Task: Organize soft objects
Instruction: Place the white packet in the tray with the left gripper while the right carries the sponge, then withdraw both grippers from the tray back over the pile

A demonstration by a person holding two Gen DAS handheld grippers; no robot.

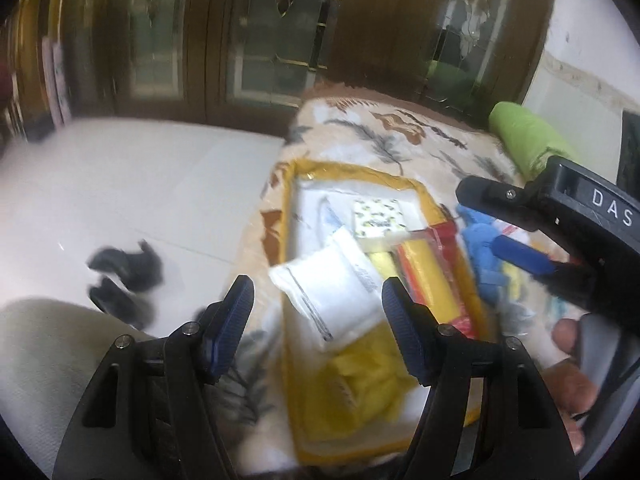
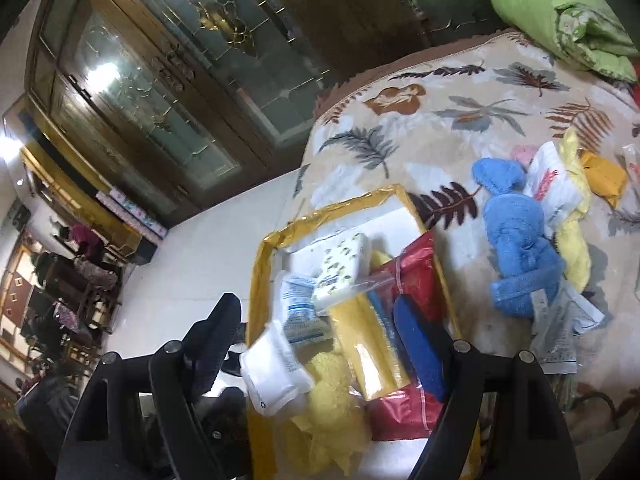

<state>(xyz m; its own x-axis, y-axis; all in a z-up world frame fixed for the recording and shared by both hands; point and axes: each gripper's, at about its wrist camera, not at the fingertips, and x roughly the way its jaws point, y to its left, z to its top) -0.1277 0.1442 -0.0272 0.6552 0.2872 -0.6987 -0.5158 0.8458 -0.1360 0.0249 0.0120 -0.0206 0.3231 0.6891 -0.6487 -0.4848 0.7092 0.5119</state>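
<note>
In the left wrist view, the left gripper (image 1: 318, 316) is hovering with jaws wide and empty over the box (image 1: 294, 208) on the bed (image 1: 400, 136). The box is already holding a white pack (image 1: 332, 284), a tissue pack (image 1: 378, 216) and a red bag (image 1: 432, 276).

In the right wrist view, the right gripper (image 2: 320, 344) is hanging over the same box, jaws wide, gripping nothing. The blue towel (image 2: 516, 240) and yellow cloths (image 2: 576, 248) are lying on the bed beside the box, so I judge the job partly done.
</note>
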